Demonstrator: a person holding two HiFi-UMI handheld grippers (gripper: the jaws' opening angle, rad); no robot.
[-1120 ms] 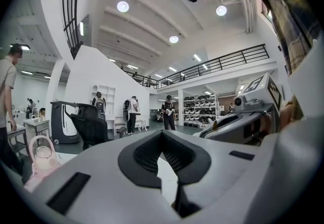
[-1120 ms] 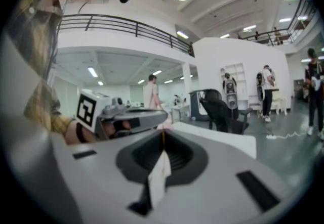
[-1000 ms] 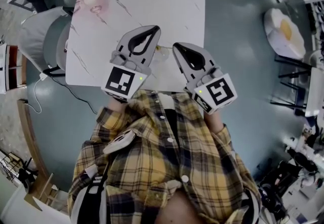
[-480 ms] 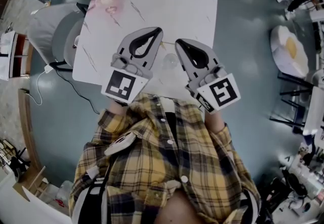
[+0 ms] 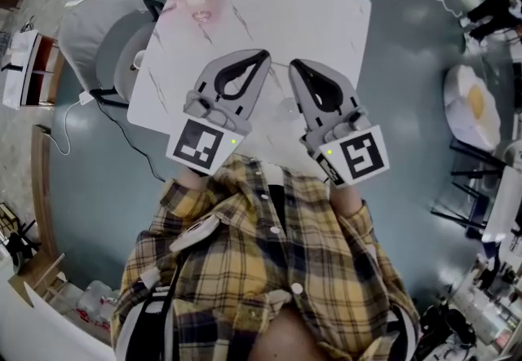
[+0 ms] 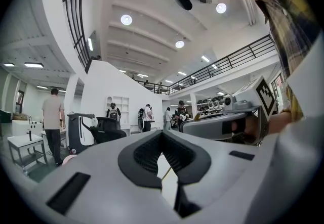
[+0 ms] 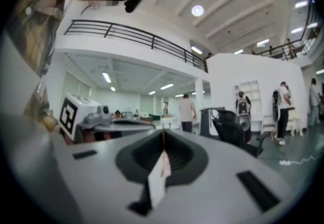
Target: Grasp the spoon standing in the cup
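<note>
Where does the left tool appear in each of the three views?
Head view: left tool left of centre, over the near edge of the table.
Left gripper view: left tool fills the lower half, jaws shut.
Right gripper view: left tool at left, marker cube showing.
Shared landmark: the right tool, beside it in every view.
</note>
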